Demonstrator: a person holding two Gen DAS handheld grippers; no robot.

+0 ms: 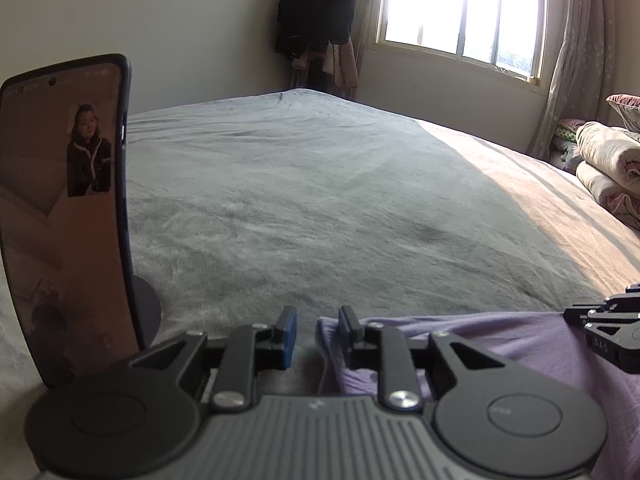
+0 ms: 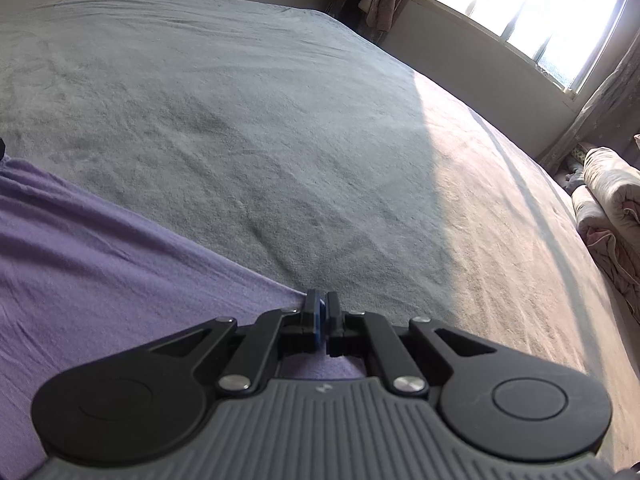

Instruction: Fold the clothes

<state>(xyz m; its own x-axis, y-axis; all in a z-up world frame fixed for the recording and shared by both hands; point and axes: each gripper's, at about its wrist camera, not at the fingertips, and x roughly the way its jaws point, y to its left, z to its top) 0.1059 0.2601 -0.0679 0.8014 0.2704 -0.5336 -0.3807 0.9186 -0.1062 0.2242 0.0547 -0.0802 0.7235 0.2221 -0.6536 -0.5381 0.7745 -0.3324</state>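
A purple garment (image 2: 100, 280) lies spread flat on the grey bedspread (image 2: 280, 120). In the right wrist view its corner runs up to my right gripper (image 2: 325, 312), whose jaws stand only a narrow slit apart. No cloth shows between the blue pads (image 2: 319, 322). In the left wrist view the garment (image 1: 500, 344) lies at the lower right, and its near corner rests by the right finger of my left gripper (image 1: 318, 332). That gripper is open, and only bedspread shows in the gap. The tip of my right gripper (image 1: 600, 322) shows at the right edge.
A phone (image 1: 64, 216) stands upright on a round stand at the left, close to my left gripper. Rolled quilts (image 1: 608, 168) are piled at the bed's right side. A window (image 1: 460, 8) with curtains and hanging dark clothes (image 1: 316, 12) line the far wall.
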